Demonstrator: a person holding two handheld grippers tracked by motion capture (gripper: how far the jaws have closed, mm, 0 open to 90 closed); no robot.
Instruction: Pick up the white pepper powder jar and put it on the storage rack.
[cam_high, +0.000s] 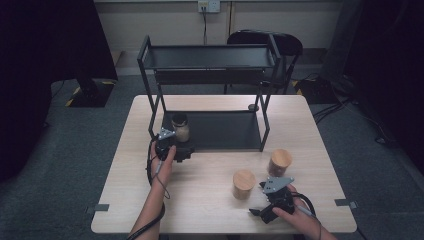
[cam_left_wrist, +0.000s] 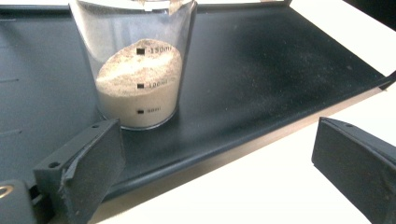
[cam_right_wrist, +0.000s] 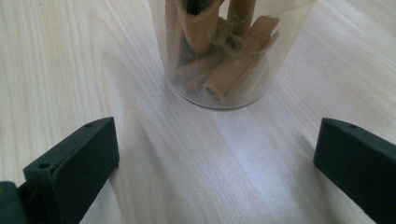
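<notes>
Black rack (cam_high: 210, 131) already carries one powder jar (cam_high: 180, 128) on its lower shelf, just ahead of the spread left gripper (cam_high: 176, 150). Two wood-lidded jars (cam_high: 244, 183) remain on the surface; the right gripper (cam_high: 264, 210), jaws apart, faces the cinnamon jar (cam_right_wrist: 231, 51).

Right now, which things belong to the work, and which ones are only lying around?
In the work:
- powder jar on the rack's lower shelf
- cinnamon jar
- left gripper, right gripper, both open

Just about:
- second wooden-lid jar
- chair
</notes>
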